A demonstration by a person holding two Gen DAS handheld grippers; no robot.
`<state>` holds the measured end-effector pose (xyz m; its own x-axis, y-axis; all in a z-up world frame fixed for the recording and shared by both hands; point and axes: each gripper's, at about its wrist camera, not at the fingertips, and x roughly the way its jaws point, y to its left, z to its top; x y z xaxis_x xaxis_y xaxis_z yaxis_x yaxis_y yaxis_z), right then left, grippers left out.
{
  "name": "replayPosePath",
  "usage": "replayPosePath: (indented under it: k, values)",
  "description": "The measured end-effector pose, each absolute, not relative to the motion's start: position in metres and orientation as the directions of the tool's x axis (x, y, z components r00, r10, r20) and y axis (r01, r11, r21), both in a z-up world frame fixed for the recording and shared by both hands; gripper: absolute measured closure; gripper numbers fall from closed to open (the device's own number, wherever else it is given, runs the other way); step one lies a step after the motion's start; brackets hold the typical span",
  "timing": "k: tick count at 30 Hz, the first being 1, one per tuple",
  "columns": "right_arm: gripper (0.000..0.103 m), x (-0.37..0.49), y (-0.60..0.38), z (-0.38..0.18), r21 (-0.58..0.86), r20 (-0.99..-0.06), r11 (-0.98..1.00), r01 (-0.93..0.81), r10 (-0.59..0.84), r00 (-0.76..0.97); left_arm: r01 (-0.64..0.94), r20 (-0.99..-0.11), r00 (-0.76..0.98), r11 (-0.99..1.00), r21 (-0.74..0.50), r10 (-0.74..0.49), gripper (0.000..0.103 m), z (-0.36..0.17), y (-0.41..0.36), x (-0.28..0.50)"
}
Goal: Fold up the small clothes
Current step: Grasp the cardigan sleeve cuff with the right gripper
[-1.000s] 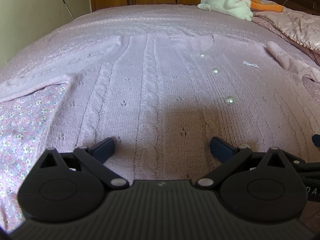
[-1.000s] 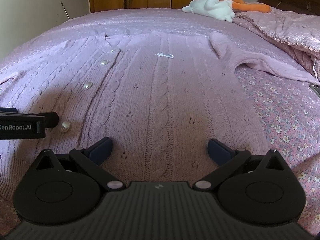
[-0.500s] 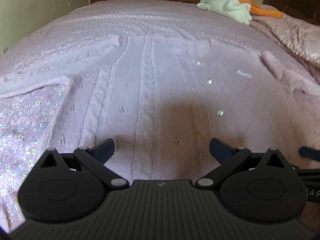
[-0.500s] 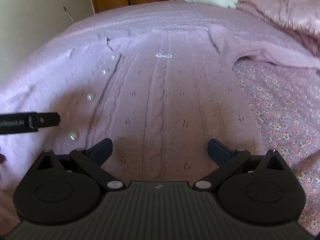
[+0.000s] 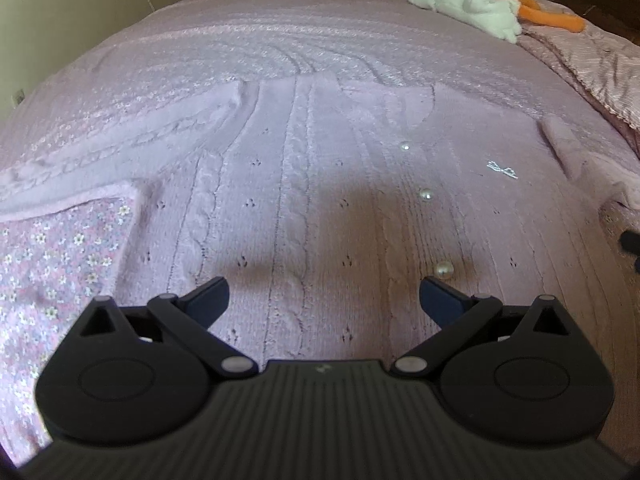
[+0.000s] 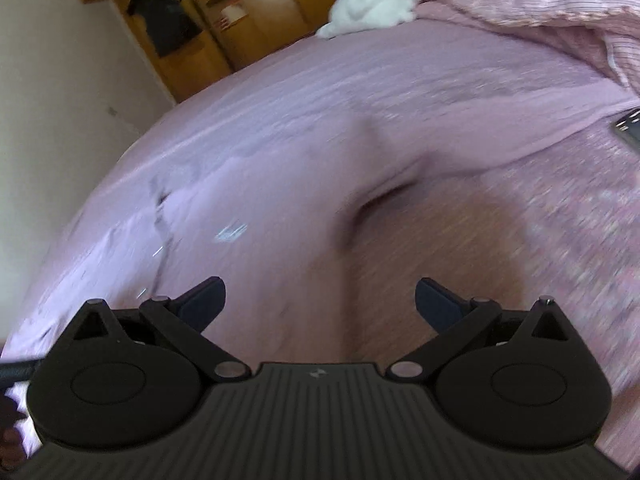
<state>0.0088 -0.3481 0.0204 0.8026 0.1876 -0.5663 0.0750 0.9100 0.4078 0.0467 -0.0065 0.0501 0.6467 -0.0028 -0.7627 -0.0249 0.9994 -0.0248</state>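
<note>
A small lilac cable-knit cardigan (image 5: 304, 200) with pearl buttons (image 5: 426, 195) lies flat, front up, on the bed, sleeves spread to both sides. My left gripper (image 5: 323, 300) is open and empty, just above the lower body of the cardigan. In the right wrist view, tilted and blurred, the cardigan (image 6: 280, 240) fills the middle, with its right sleeve (image 6: 460, 160) running off to the right. My right gripper (image 6: 320, 300) is open and empty above the cardigan near the armpit of that sleeve.
The bed has a pink floral sheet (image 5: 52, 264) and a lilac cover (image 5: 320, 32). A white and orange plush toy (image 5: 480, 4) lies at the far end. A pink quilt (image 6: 540, 12) is bunched at the right. A dark flat object (image 6: 630, 128) lies at the right edge.
My right gripper has swung right and tilted, from over the cardigan's body toward its right sleeve, with motion blur. My left gripper has risen a little. Both stay open.
</note>
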Motion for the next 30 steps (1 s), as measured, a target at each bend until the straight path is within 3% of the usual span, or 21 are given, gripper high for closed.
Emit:
replayPosePath:
  k: [8,22,24,25,26,28,30]
  values:
    - [0.000,0.063,-0.434,0.006,0.458,-0.568,0.863,0.213,0.100,0.817,-0.051,-0.789,0.614,0.999,-0.009,0.024,0.000,0.049,-0.013,0.061]
    - [0.001,0.127,-0.503,-0.007,0.544,-0.475,0.787,0.289,0.005,0.880,-0.096,-0.800,0.593,0.994,0.047,0.095,0.000,0.047,-0.017,0.071]
    - [0.028,0.127,-0.507,-0.006,0.537,-0.451,0.778,0.326,-0.061,0.890,-0.096,-0.796,0.597,0.994,0.057,0.103,0.000,0.048,-0.018,0.071]
    - [0.058,0.128,-0.509,-0.005,0.525,-0.446,0.781,0.338,-0.085,0.891,-0.096,-0.794,0.598,0.994,0.060,0.105,0.000,0.048,-0.018,0.071]
    - [0.081,0.129,-0.510,-0.003,0.513,-0.453,0.782,0.354,-0.103,0.885,-0.094,-0.792,0.602,0.994,0.061,0.105,0.000,0.048,-0.017,0.070]
    - [0.093,0.126,-0.515,0.001,0.526,-0.433,0.773,0.354,-0.115,0.894,-0.089,-0.789,0.607,0.994,0.058,0.100,0.000,0.049,-0.016,0.070]
    - [0.095,0.119,-0.517,0.011,0.528,-0.392,0.782,0.331,-0.121,0.912,-0.083,-0.787,0.609,0.995,0.054,0.094,0.000,0.050,-0.015,0.070]
